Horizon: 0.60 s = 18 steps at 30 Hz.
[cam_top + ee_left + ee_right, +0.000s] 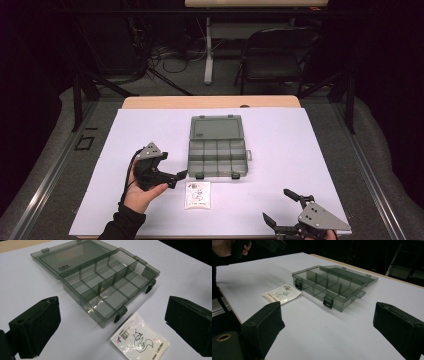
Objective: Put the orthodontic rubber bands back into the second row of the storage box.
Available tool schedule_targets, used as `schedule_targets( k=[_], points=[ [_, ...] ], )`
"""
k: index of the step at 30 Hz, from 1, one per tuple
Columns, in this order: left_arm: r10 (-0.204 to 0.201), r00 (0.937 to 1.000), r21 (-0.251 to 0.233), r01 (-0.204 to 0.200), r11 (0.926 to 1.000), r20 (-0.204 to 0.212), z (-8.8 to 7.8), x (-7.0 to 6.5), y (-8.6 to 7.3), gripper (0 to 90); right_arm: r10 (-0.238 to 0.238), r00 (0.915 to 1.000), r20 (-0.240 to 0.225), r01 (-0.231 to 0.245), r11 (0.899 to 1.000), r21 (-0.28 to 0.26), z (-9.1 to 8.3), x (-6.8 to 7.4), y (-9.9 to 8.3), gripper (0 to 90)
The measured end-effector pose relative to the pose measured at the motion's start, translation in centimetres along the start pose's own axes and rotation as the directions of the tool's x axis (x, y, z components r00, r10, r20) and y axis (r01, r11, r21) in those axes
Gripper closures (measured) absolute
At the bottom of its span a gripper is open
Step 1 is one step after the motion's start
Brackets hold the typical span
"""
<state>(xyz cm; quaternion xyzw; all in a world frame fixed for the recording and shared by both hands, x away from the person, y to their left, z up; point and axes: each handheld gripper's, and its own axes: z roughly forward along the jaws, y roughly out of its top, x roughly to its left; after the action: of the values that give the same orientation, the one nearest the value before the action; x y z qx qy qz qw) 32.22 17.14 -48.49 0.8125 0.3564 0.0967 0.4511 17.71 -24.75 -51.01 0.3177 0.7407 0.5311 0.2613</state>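
Item: clear grey compartment box, lid laid open and flat behind it, near the middle of the tabletop. Compartments appear empty. Two black latches hang at its front wall.

Item: small flat sachet with printed label, lying flat just in front of the box's front wall, toward the tabletop's near edge; apart from the box, not touching.

Item: left hand-held gripper, jaws spread wide, nothing between them, hovering just left of the sachet and close to the box's front-left corner.

Item: right hand-held gripper, jaws likewise parted and empty, near the near right corner of the tabletop, well apart from both things.

Risk notes (judgement): the sachet is thin and flat on a smooth sheet; pads may slide over it or push it under the box rather than lifting it. A jaw could catch a latch or nudge the light box. A pinched corner may let the packet flop and slip.
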Motion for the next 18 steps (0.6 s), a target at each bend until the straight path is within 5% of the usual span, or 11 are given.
schedule_targets(
  k=[3, 6, 10, 18],
  points=[
    [0.005, 1.0000, 0.014, -0.005, 0.9999, 0.001, 0.3, -0.1, -0.2, 1.4, 0.001, 1.0000, 0.002, -0.001, 1.000, -0.001, 0.0, 0.0, 0.0, 8.1],
    [0.011, 0.9999, 0.012, -0.011, 0.9999, -0.002, 0.5, -0.2, -0.6, 15.5, 0.000, 1.0000, -0.001, 0.000, 1.000, 0.002, 0.0, 0.0, 0.0, 8.0],
    [0.007, 1.0000, 0.026, -0.007, 0.9996, 0.003, 0.9, -0.1, -1.0, 16.3, -0.003, 1.0000, -0.003, 0.003, 1.000, 0.004, 0.0, 0.0, 0.0, 8.0],
    [-0.002, 0.9999, 0.054, 0.001, 0.9986, 0.012, 1.4, 0.0, -1.7, 37.5, -0.010, 0.9999, -0.004, 0.010, 1.000, 0.007, 0.0, 0.0, 0.0, 8.0]
  ],
)
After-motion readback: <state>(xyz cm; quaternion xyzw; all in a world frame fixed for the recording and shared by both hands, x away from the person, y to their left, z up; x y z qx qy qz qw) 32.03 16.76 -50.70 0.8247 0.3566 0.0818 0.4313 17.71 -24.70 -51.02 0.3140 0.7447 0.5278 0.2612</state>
